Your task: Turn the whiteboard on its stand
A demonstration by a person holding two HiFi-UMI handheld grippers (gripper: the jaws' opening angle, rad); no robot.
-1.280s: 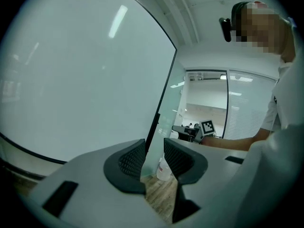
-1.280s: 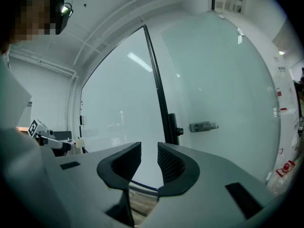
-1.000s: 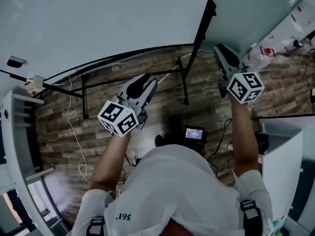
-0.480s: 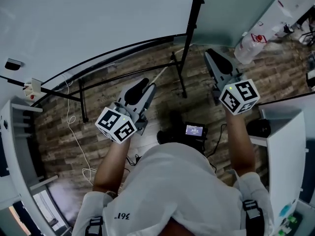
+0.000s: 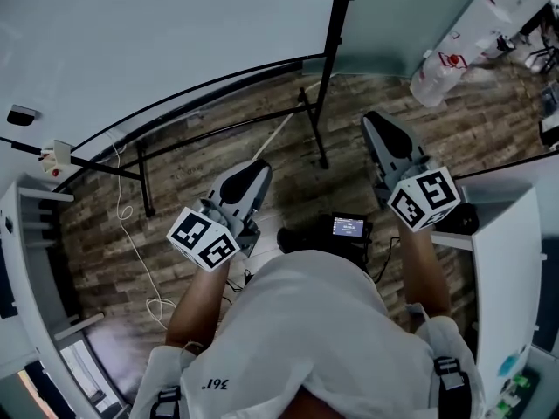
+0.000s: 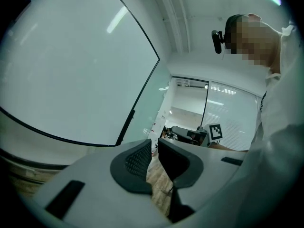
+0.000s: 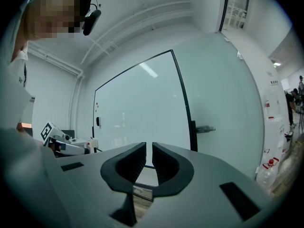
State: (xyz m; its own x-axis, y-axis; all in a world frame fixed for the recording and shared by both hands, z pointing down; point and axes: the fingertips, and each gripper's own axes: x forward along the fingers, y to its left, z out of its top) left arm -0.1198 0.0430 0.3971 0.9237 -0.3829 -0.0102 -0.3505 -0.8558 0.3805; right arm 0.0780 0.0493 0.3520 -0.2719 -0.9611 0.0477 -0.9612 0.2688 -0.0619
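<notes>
The whiteboard [image 5: 175,33] fills the top of the head view, and its black stand [image 5: 316,142] rests on the wood floor. My left gripper [image 5: 253,171] hangs over the floor, short of the board's lower edge and touching nothing. Its jaws have just been closing to a narrow slit with nothing between them [image 6: 154,146]. My right gripper [image 5: 377,120] is below and to the right of the stand's upright post [image 5: 333,33], apart from it. It is shut and holds nothing [image 7: 149,151]. The right gripper view looks at the whiteboard [image 7: 137,108] straight ahead.
A white cord [image 5: 131,234] trails over the floor at the left. White cabinets stand at the left [image 5: 26,234] and right [image 5: 511,260]. A small device with a lit screen [image 5: 348,227] lies by my feet. A clear plastic jug [image 5: 437,77] stands at the back right.
Both grippers have drawn back from the board toward my body. The left jaws went from spread wide to nearly together. The right gripper left the post's side.
</notes>
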